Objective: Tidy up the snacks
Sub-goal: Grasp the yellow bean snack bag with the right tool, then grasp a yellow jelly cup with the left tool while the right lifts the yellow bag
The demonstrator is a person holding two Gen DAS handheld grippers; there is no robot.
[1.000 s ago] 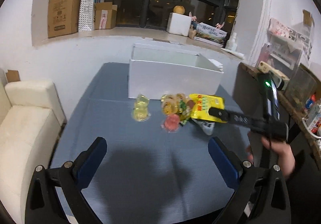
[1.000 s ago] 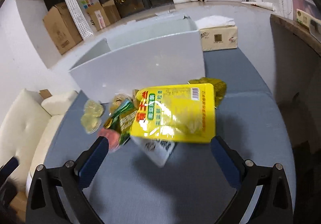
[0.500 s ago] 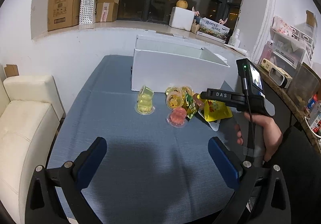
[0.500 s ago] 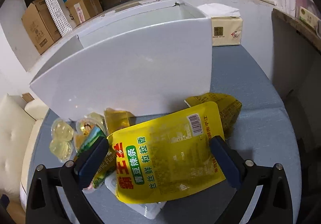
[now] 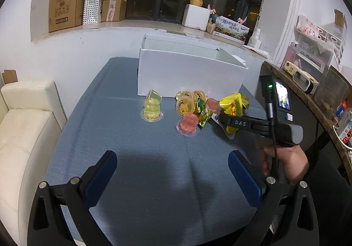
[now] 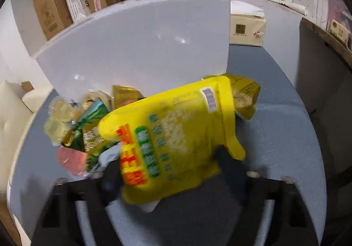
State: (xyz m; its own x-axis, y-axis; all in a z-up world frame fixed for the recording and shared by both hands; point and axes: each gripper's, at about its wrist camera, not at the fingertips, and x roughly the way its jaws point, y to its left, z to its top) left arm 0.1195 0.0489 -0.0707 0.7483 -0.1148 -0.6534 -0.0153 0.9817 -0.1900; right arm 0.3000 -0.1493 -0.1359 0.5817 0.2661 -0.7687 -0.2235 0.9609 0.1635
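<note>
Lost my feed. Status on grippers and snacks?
Left gripper open, idle. Right gripper closed on yellow bag. Jelly cups on table. White box behind.

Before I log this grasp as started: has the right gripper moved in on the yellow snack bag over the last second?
Yes. The right gripper has advanced toward the white box, which looms larger, and its jaws have narrowed around the yellow snack bag.

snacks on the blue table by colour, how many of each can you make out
Yellow bags: 2, a bright one and a darker gold one behind it
Green packet: 1
Pale yellow jelly cups: 2, stacked
Amber cups: 2, side by side
Pink cups: 2, one partly hidden
Total: 9 visible; the pile may hide more.
</note>
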